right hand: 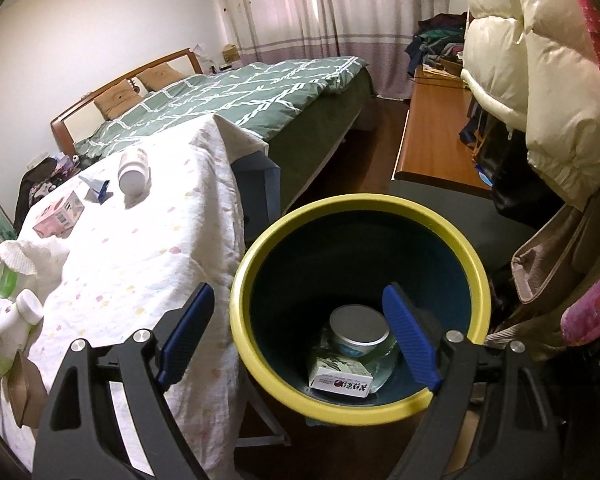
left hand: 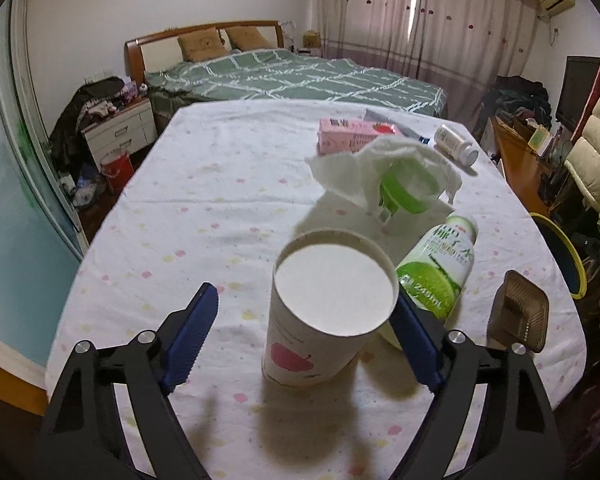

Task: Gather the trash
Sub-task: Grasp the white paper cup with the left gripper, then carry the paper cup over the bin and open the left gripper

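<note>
Paper cup stands upright on table's cloth, between left gripper pads; jaws wide, right pad hidden behind cup rim, contact unclear. Green-labelled bottle lies just beyond cup, base hidden. Right gripper gapes empty above yellow-rimmed bin; tin and carton inside.

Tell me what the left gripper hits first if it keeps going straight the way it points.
Most likely the paper cup: it stands between the open fingers of the left gripper, the right finger already close beside it. Depth is hard to judge; beyond lies the green bottle.
</note>
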`<state>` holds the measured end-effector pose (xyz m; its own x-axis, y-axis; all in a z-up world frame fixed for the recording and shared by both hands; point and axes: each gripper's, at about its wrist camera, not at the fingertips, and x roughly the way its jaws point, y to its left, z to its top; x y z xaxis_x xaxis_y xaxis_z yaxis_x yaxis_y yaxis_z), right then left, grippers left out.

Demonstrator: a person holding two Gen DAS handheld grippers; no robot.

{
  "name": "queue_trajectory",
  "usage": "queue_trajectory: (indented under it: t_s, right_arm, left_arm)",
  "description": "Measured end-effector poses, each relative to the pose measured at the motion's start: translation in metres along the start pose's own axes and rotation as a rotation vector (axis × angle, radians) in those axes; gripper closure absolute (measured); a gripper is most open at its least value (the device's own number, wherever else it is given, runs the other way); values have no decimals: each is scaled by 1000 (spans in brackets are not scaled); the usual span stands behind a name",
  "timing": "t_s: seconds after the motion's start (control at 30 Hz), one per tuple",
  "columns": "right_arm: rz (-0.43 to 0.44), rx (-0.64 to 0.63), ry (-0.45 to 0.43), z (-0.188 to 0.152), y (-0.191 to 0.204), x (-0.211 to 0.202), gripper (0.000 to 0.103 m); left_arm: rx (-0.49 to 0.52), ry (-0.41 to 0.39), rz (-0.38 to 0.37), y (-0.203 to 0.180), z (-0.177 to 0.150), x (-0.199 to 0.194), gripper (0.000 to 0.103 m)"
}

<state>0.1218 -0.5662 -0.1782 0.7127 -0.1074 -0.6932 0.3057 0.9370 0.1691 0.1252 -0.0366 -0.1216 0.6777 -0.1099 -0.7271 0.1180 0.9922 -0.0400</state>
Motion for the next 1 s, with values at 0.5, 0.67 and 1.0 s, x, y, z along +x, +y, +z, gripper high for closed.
queue_trajectory:
  t_s: [0.5,0.67,1.0]
  right_arm:
    - [17,-8,19,-6,7,6,21]
    - [12,-11,17,-9,7,4,21]
    - [-12,26,-10,-21,-13,-19,21]
  left_arm:
    - [-8,-25,-20,1,3,8,47]
    - [-6,-63,2,2,11,-10,47]
    - [102,-134,-111,-49,45,-47,47]
